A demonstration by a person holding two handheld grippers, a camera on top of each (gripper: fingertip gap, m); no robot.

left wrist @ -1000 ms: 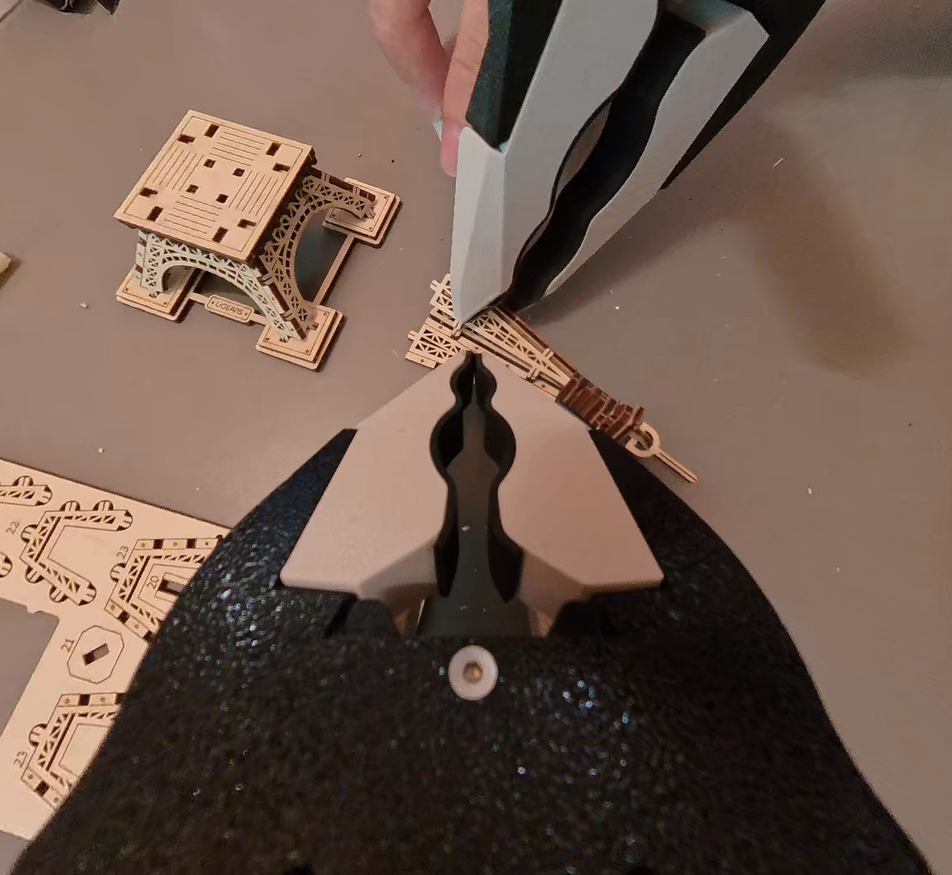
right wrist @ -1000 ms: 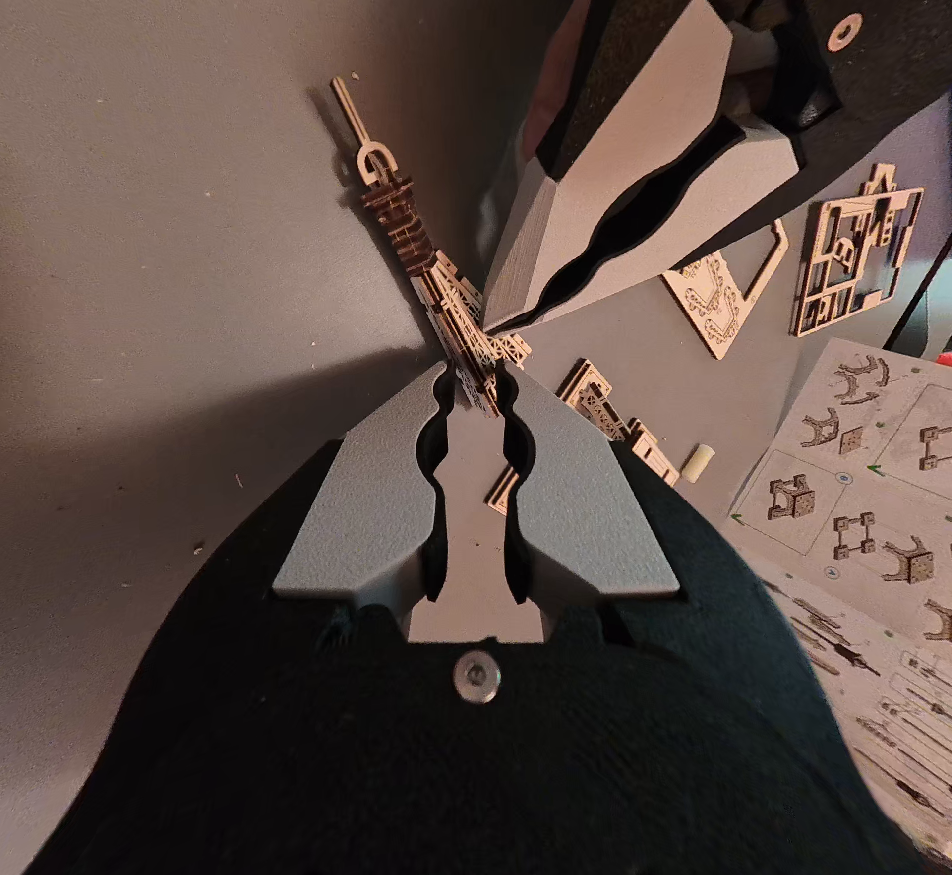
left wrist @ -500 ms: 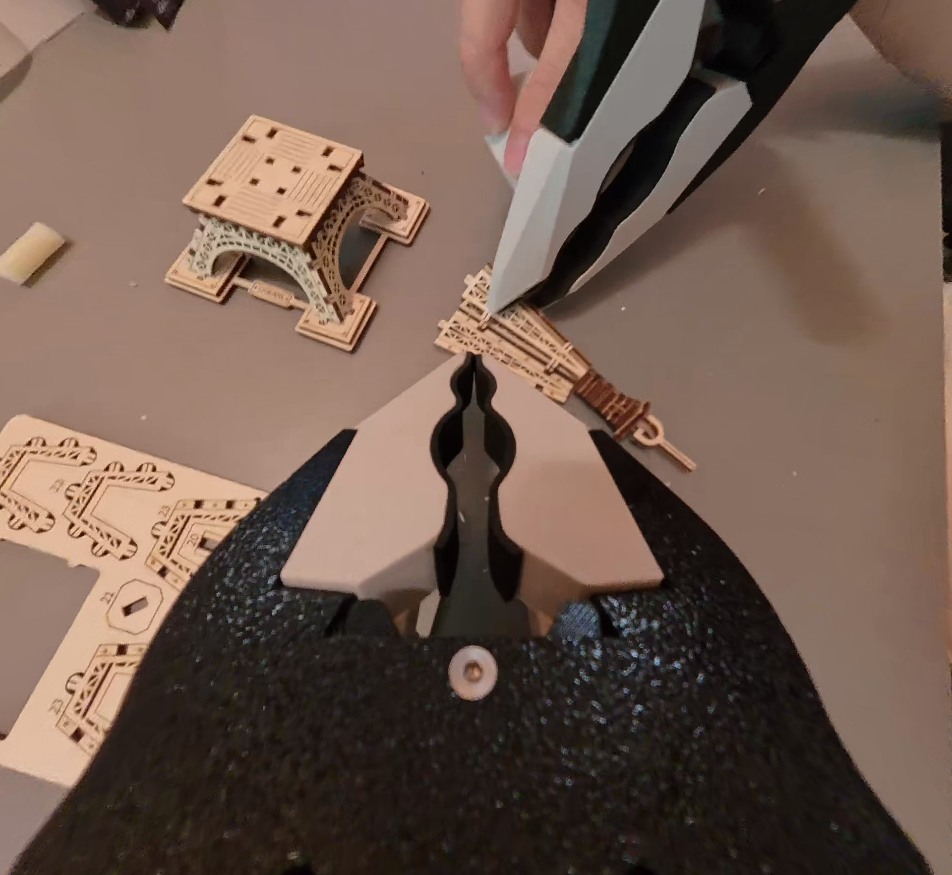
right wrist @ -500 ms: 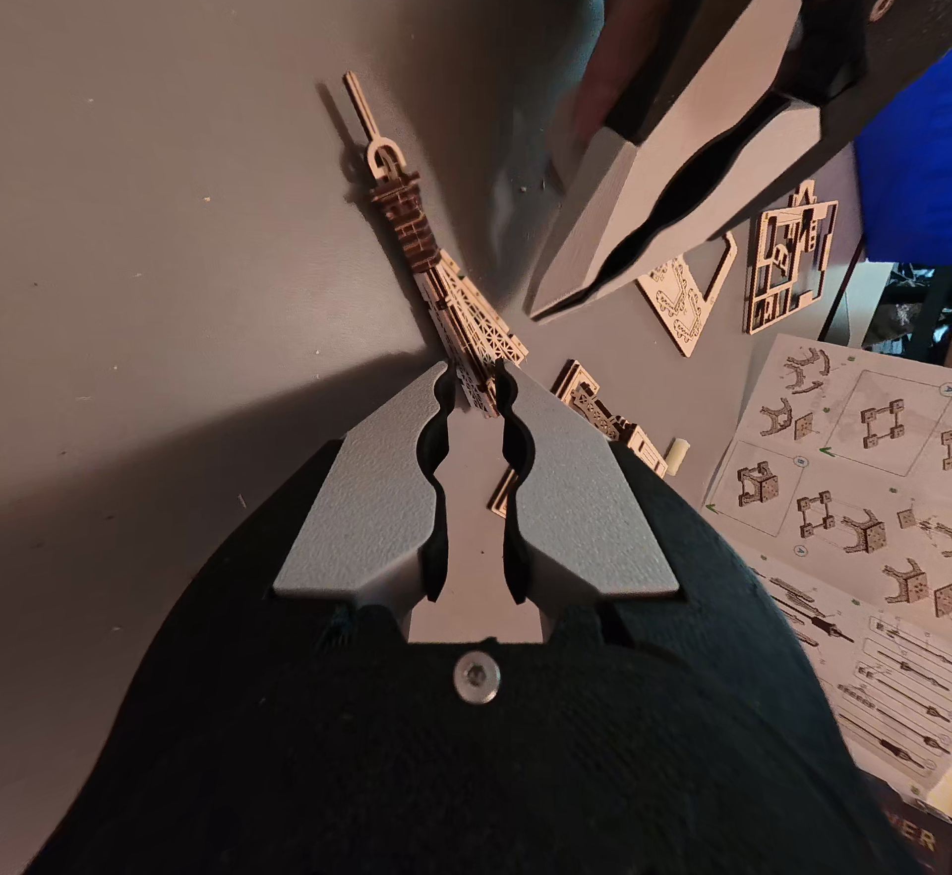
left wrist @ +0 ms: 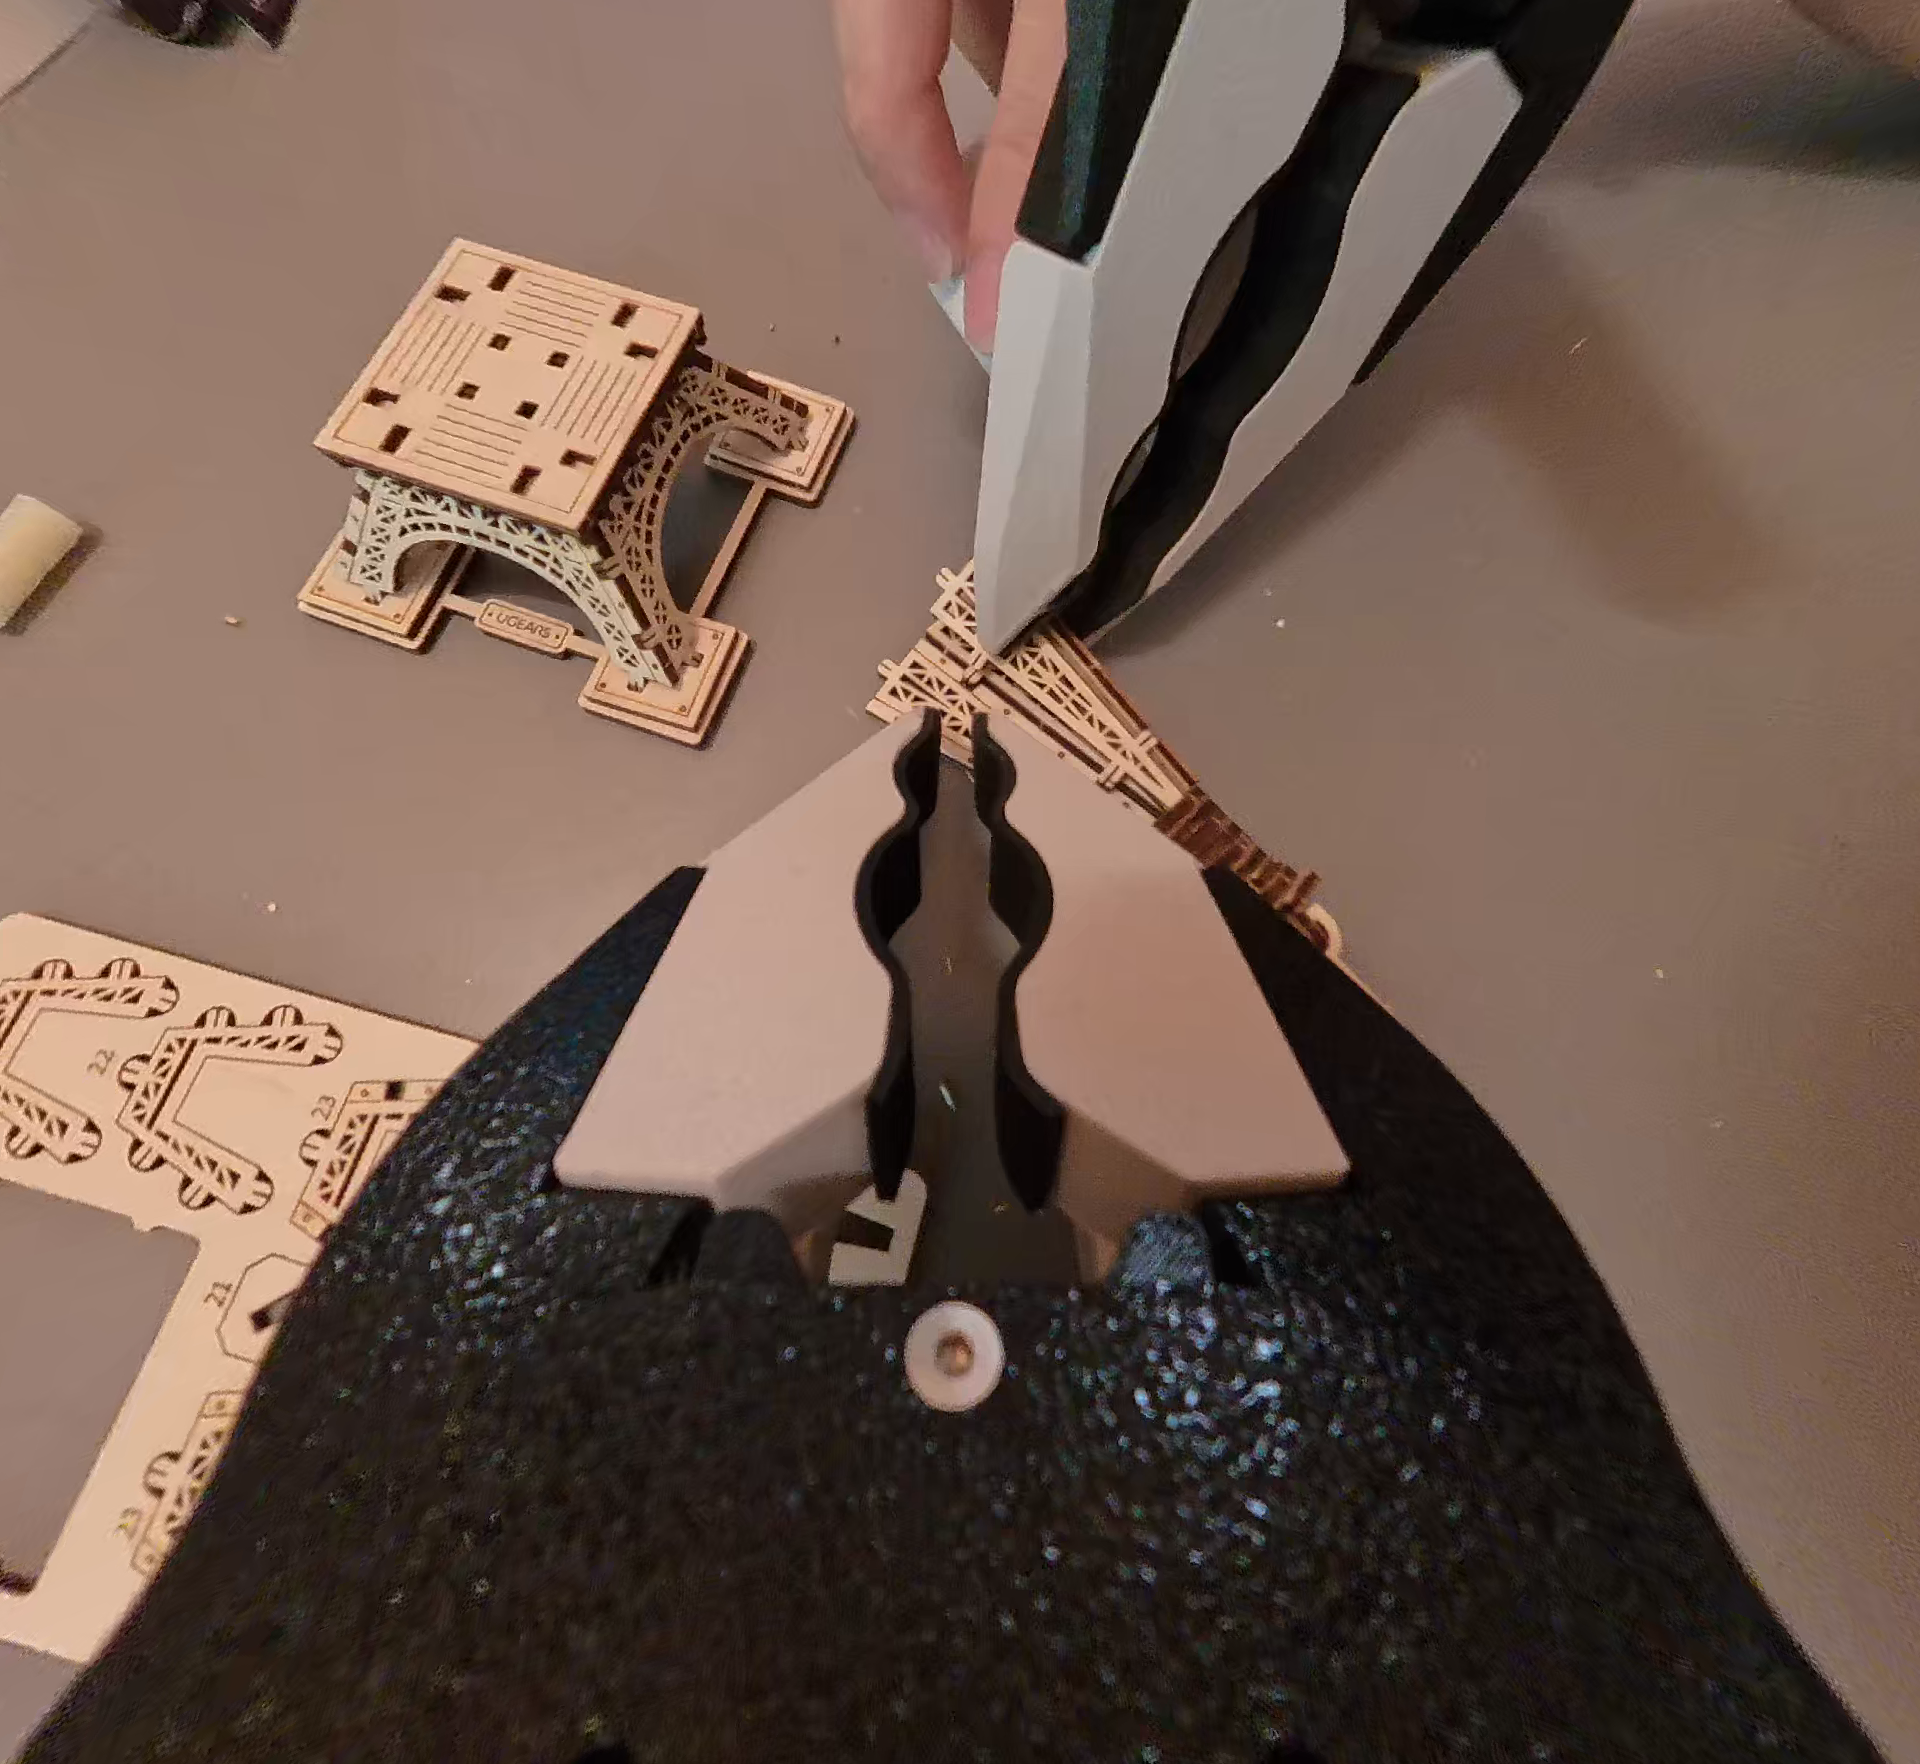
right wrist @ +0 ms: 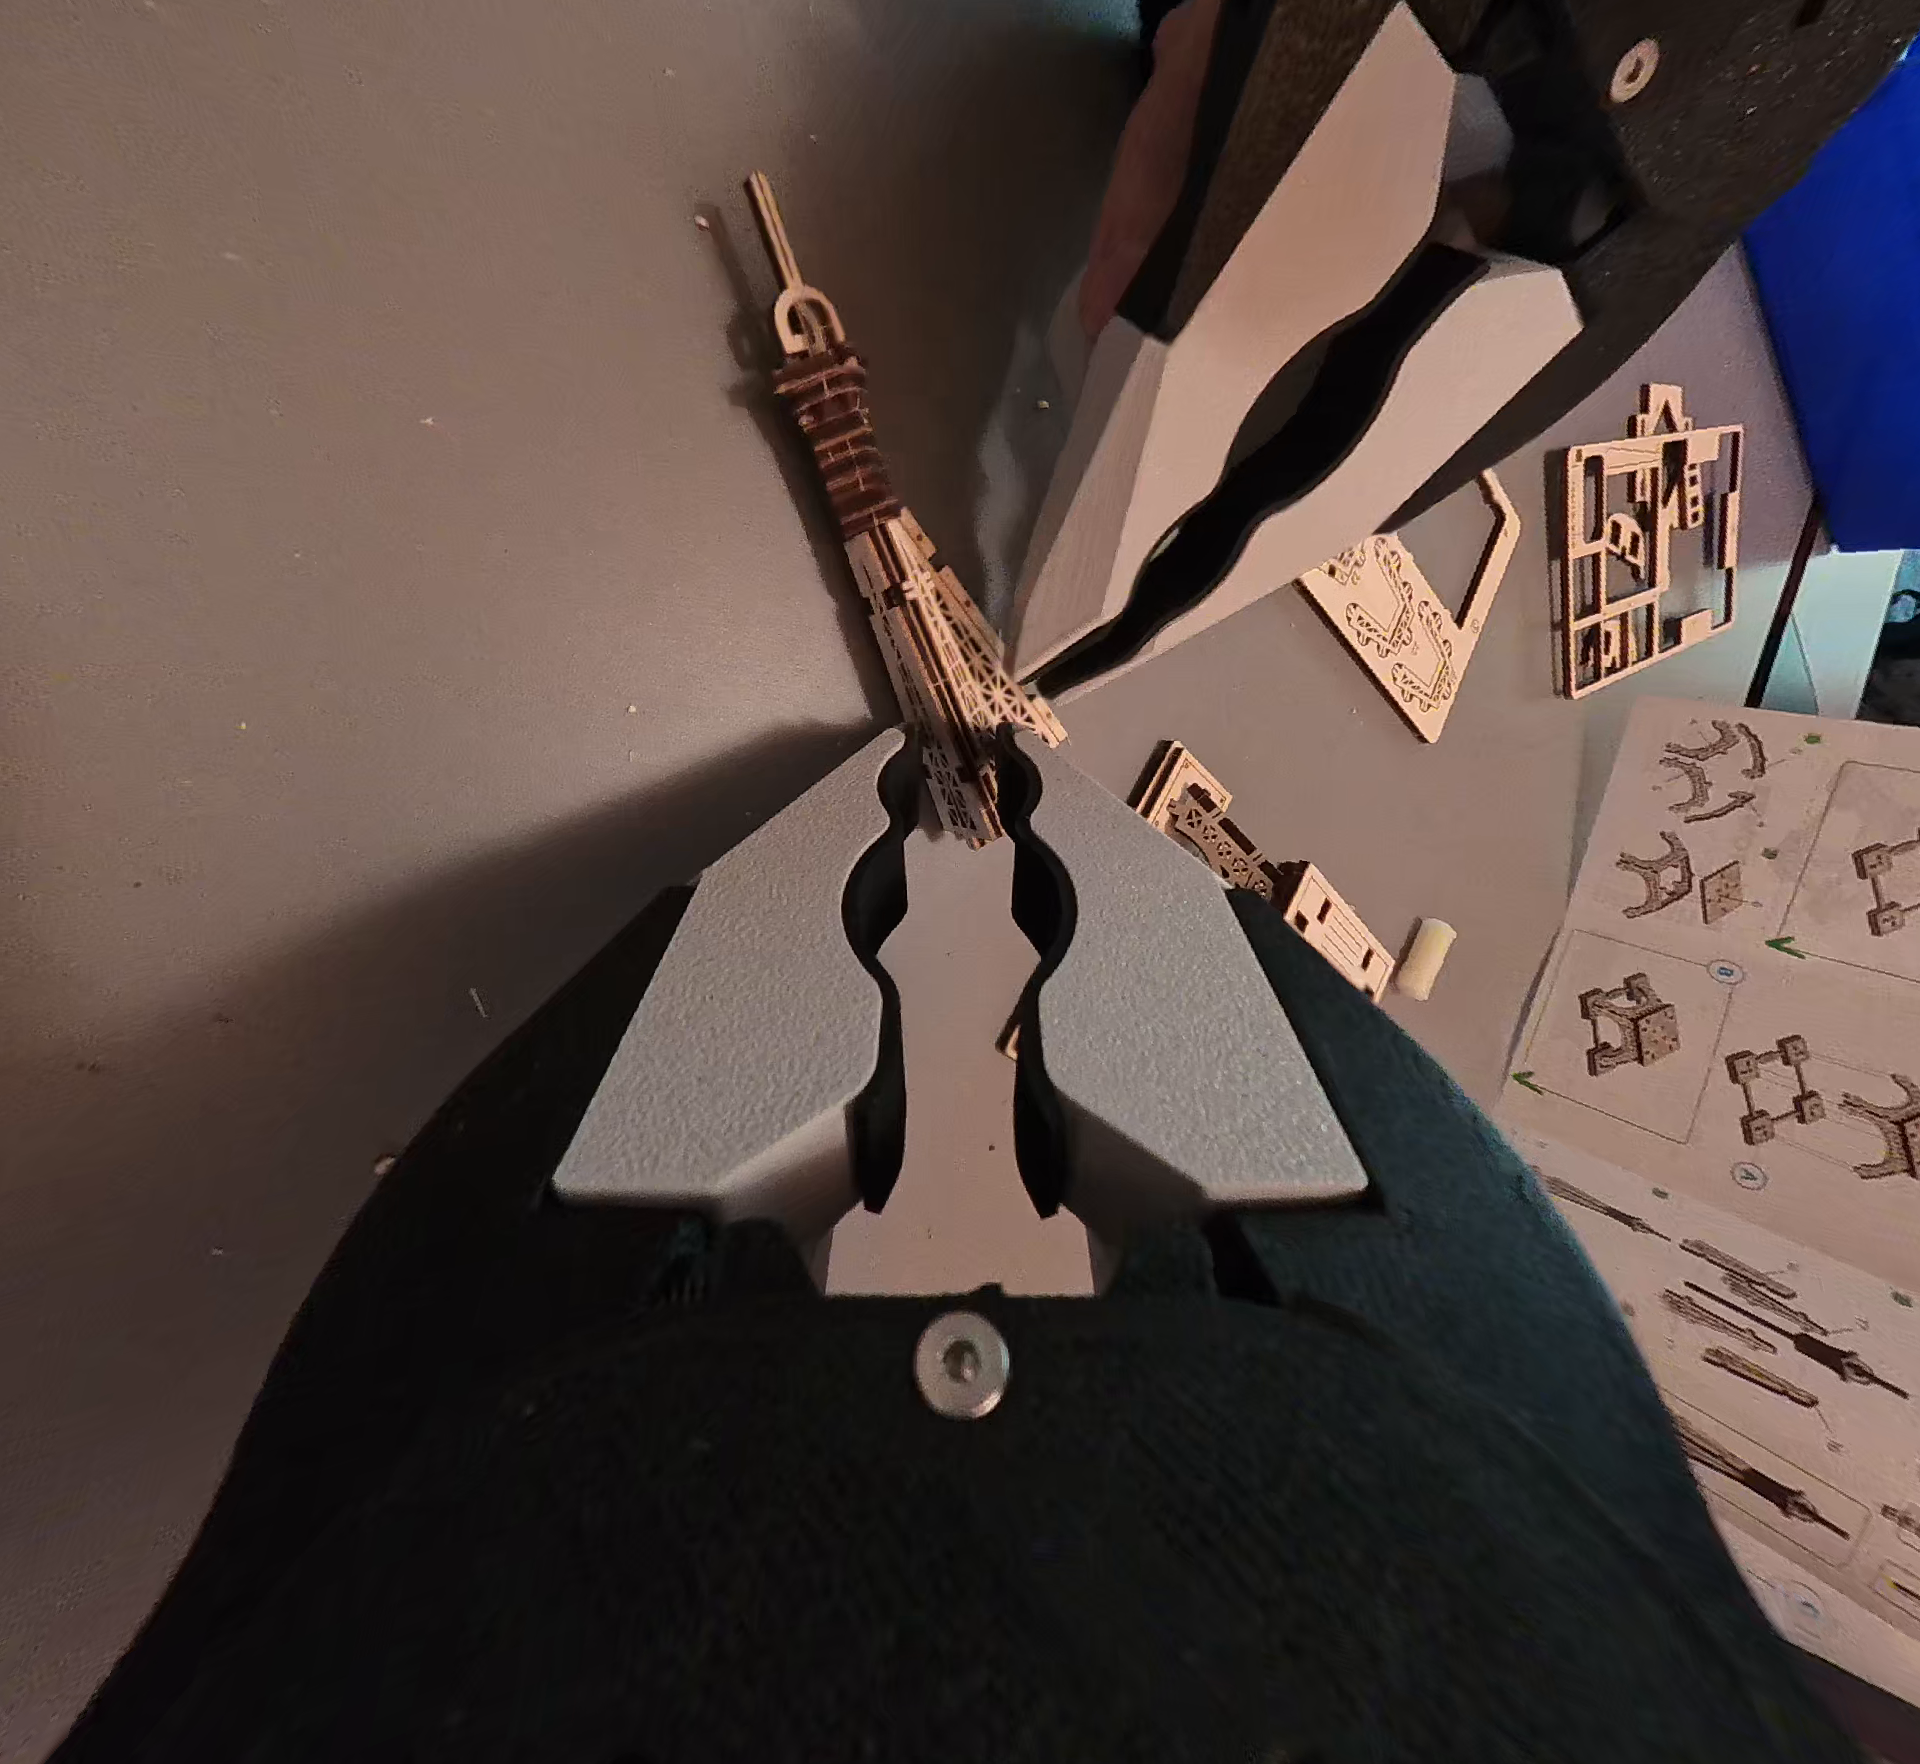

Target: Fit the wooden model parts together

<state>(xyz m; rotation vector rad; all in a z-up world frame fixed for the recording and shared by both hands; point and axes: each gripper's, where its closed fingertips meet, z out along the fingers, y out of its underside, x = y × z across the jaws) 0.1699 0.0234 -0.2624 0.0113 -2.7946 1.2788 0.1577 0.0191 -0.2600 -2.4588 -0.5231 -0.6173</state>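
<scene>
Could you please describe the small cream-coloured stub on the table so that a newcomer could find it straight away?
Start at the arched wooden tower base standing on the grey table. Look past its side away from the two grippers, towards the left edge of the left wrist view: the cream stub lies there alone. Unlike the flat, laser-cut wooden parts nearby, it is a plain, smooth, rounded piece.

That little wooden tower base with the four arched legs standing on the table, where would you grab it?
I'd likely grip the tower base by its flat square top platform, coming down from above with the fingers across two opposite edges. It stands upright, that slab looks the most solid part, and the lattice arch legs below look thin and fragile, so I would avoid squeezing them.
</scene>
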